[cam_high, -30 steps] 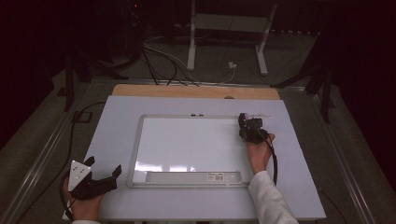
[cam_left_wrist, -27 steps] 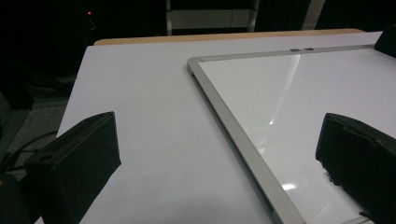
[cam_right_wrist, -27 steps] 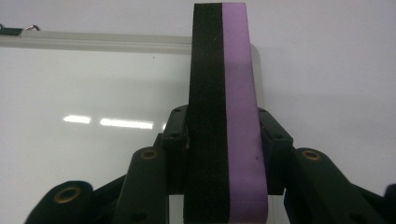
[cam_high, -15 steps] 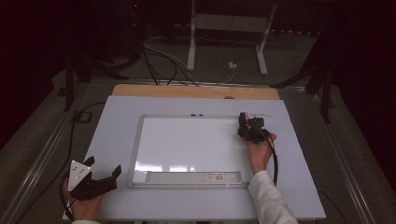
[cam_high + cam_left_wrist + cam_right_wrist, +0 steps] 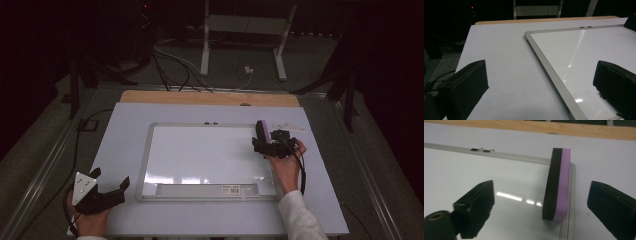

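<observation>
The eraser (image 5: 557, 185) is a flat block with rounded corners, one black layer and one purple foam layer. It stands on its narrow edge at the far right corner of the whiteboard (image 5: 210, 150), with the purple side toward the right. Nothing holds it. The right gripper (image 5: 272, 145) is just near of it, and its jaws have just been opening; they now stand wide, one on each side of the eraser, and the pads do not touch it.

The whiteboard is a smooth, glossy white rectangle with a thin metal frame and rounded corners. Two small binder clips (image 5: 482, 150) sit on its far edge, and a grey tray strip with a label runs along its near edge. The board surface to the left of the eraser is free.

The board lies on a matt pale tabletop (image 5: 125, 130), which has wide margins on the left and right. A wooden strip (image 5: 210, 97) shows along the far edge.

The left gripper (image 5: 107, 187) rests at the near left corner of the tabletop, well apart from the eraser, with jaws wide apart and nothing between them.
</observation>
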Demonstrator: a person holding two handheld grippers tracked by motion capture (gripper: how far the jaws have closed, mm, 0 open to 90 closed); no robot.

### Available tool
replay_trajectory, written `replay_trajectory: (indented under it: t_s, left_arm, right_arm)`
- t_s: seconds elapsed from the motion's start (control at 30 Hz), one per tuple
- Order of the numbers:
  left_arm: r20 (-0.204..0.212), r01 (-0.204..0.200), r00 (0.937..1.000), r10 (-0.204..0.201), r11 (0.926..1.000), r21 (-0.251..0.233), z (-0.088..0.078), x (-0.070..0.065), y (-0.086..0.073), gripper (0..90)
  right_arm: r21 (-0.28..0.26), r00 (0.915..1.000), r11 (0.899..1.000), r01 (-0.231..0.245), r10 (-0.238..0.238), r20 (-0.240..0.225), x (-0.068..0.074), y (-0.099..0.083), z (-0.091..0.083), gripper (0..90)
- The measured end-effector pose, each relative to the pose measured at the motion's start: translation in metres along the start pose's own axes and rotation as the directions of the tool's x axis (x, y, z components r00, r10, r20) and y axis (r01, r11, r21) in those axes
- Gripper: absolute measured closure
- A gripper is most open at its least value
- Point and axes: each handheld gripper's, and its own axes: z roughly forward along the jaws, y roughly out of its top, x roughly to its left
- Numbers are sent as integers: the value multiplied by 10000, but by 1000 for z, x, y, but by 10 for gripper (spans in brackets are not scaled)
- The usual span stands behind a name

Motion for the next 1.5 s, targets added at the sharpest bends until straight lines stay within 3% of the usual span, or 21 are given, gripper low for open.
replay_trajectory:
  t_s: [0.3,0.4,0.7,0.9,1.2,1.5]
  left_arm:
    - [6,-51,10000,51,10000,40,0,-1,0,5]
    - [13,-43,10000,43,10000,39,0,-2,0,5]
    - [46,7,10000,-6,9999,-112,-2,-1,1,5]
    - [33,32,10000,-31,9998,-216,-4,0,2,5]
    - [48,-64,10000,66,9995,-301,-5,0,4,5]
    - [17,-87,10000,88,9985,-549,-8,0,8,5]
  right_arm:
    - [-521,9934,9950,853,-889,-729,-8,-20,-37,8]
    - [-814,9915,9930,852,-926,-917,-12,-27,-48,8]
    - [-1795,9859,9758,1248,-1423,-882,-17,-59,-66,9]
    - [-2303,9843,9658,1194,-1454,-995,-25,-80,-74,9]
    - [-2988,9844,9478,1115,-1466,-976,-36,-97,-87,8]
    - [-3211,9911,9422,958,-1203,-575,-46,-106,-94,8]
